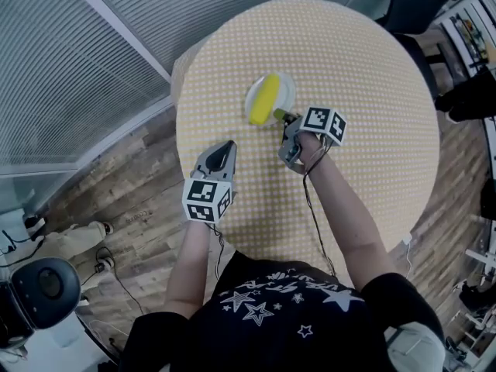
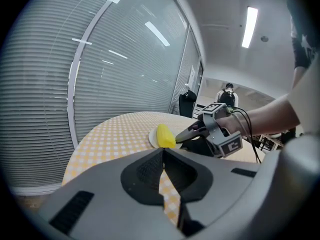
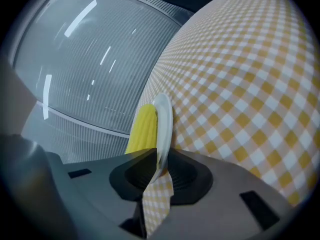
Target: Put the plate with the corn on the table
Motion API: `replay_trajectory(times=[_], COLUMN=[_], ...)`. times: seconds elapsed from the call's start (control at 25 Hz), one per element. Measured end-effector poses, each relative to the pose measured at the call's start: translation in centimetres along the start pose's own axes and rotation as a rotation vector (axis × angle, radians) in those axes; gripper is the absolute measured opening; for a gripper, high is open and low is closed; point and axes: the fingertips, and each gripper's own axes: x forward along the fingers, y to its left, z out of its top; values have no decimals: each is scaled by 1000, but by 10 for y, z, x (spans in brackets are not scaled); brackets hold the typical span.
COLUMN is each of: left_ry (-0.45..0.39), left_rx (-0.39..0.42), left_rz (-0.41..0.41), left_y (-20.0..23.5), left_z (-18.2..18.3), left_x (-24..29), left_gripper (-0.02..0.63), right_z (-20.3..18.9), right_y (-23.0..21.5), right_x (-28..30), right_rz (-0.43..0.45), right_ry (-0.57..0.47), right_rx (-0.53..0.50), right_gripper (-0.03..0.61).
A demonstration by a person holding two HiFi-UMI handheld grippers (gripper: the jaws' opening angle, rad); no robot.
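Observation:
A white plate [image 1: 284,88] with a yellow corn cob [image 1: 264,99] on it is over the near-left part of the round table [image 1: 356,60] with its yellow checked cloth. My right gripper [image 1: 280,117] is shut on the plate's near rim. In the right gripper view the plate [image 3: 165,118] stands edge-on between the jaws, with the corn [image 3: 143,130] on its left face. I cannot tell whether the plate touches the cloth. My left gripper [image 1: 227,146] hovers shut and empty over the table's near-left edge, apart from the plate [image 2: 152,138] and corn [image 2: 165,135].
A glass wall with blinds [image 1: 70,60] runs along the left, over wooden floor [image 1: 124,200]. Dark chairs [image 1: 418,2] stand beyond the table's far edge. A round black-and-white device [image 1: 43,285] sits on the floor at lower left. A person [image 2: 227,96] stands far off.

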Motion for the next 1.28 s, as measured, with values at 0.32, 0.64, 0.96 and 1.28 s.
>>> replay_trajectory(times=[0.32,0.64,0.96,1.28], left_ry=[-6,-58,-98,-161], left_rx=[8,36,50,77], left_rz=[-9,4,41,69], left_y=[-11,-26,-44,-97], left_z=[-2,14,30,23], left_x=[-17,-46,-84,-135], left_gripper=[8,8,8,8], right_z=[-6,-7,-19,-72], right_y=[-2,52,115,120], right_x=[-21,-75,-131,-190], right_rz=[-22,169,291,360], right_ry=[-33,-135,-178,-184], right_rx=[-58,-99,-302,-464], right_gripper=[71,69,69,69])
